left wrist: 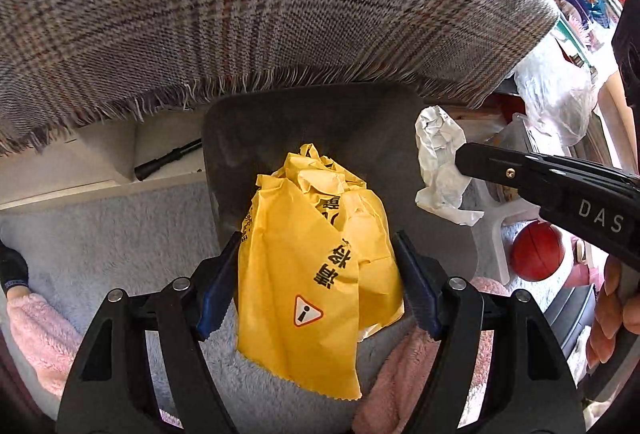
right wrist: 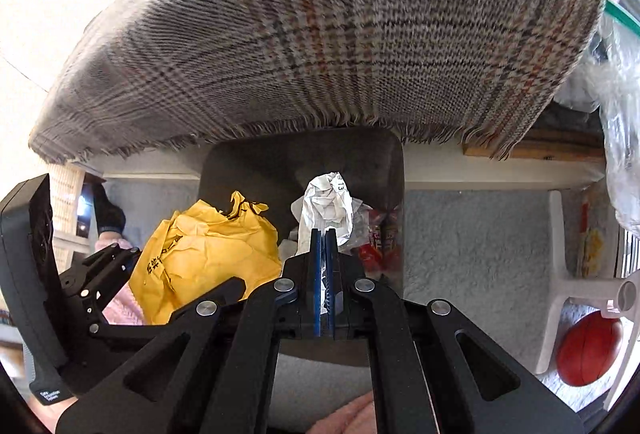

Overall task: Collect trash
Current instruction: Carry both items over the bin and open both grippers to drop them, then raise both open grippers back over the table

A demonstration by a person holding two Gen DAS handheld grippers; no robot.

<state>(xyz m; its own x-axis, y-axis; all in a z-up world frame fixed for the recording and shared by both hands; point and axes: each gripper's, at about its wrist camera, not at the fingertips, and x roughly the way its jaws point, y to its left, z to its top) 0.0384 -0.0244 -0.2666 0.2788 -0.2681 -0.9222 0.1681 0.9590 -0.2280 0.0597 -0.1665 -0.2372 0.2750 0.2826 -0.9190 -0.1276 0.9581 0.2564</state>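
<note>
A dark grey trash bin [left wrist: 360, 130] stands on the carpet under a plaid-covered table; it also shows in the right wrist view [right wrist: 248, 162]. My left gripper [left wrist: 318, 254] holds a crumpled yellow paper bag [left wrist: 316, 274] with black print between its blue pads, over the bin's near side; the bag shows in the right wrist view too [right wrist: 204, 258]. My right gripper [right wrist: 325, 234] is shut on a crumpled white paper [right wrist: 330, 202], held above the bin; the left wrist view shows the paper [left wrist: 436, 170] at the right gripper's tip [left wrist: 460, 158]. A red wrapper [right wrist: 380, 246] lies inside the bin.
A grey plaid cloth [left wrist: 260, 2] hangs over the table edge above the bin. A red-brown ball [left wrist: 538, 252] lies on the pale blue carpet [right wrist: 472, 234] at the right by a white stool leg [right wrist: 560, 274]. Plastic bags [left wrist: 556, 94] and boxes crowd the right side. A black stick [left wrist: 168, 160] lies on a white ledge.
</note>
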